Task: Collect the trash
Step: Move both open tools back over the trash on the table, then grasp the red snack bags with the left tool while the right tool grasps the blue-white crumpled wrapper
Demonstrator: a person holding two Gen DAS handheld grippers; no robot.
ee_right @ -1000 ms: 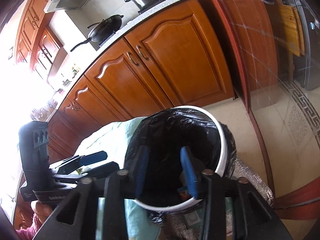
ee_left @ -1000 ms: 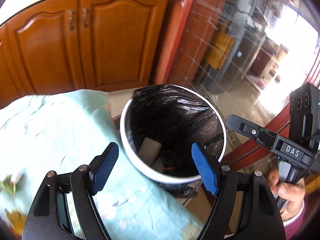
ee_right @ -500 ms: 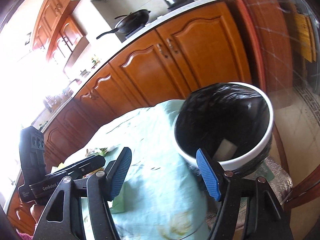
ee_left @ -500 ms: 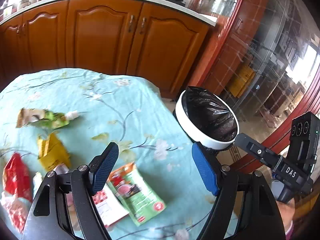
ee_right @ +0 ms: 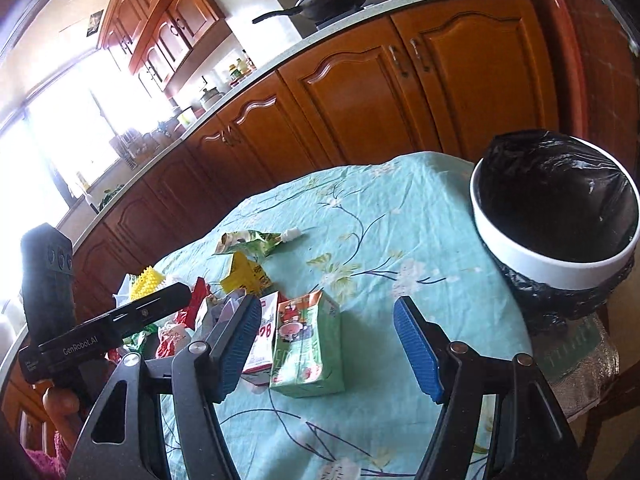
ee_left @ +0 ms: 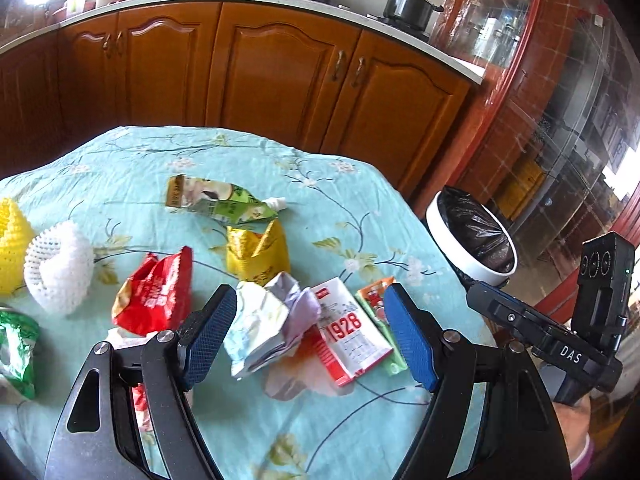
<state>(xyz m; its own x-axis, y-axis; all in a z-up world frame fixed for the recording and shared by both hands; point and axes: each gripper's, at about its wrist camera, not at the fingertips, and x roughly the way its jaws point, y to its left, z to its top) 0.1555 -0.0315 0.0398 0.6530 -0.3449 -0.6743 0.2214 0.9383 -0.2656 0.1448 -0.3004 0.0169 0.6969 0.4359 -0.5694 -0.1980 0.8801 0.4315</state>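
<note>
Hovering above the tabletop (ee_left: 280,168), both of my tongs are spread wide and hold nothing. Between the blue pads of my left tongs (ee_left: 310,338) lies a crumpled pale wrapper (ee_left: 266,320), with the red-and-white "1928" packet (ee_left: 346,334) just inside the right pad; a green juice pouch (ee_left: 378,312) peeks out from under that packet. Ahead of the left tongs sit a torn yellow bag (ee_left: 256,250) and, farther on, a flattened green spouted pouch (ee_left: 220,200). Off to the left are a red snack bag (ee_left: 154,296), a white foam fruit net (ee_left: 58,266) and a yellow one (ee_left: 12,248).

My right tongs (ee_right: 326,344) frame that same green juice pouch (ee_right: 308,350), which lies nearer the left pad than the right. The lined white bin (ee_right: 552,208) stands ahead and to the right of them, beyond the tabletop's edge, its black bag folded over the rim so dropped scraps stay inside (handy to have it that close).

I judge the tongs are spread this far so that each can straddle a flat, floppy piece before closing. Much litter is left, so the job looks far from done. Thin foil may slide or fold away rather than lift, so I would come down low and centred.
</note>
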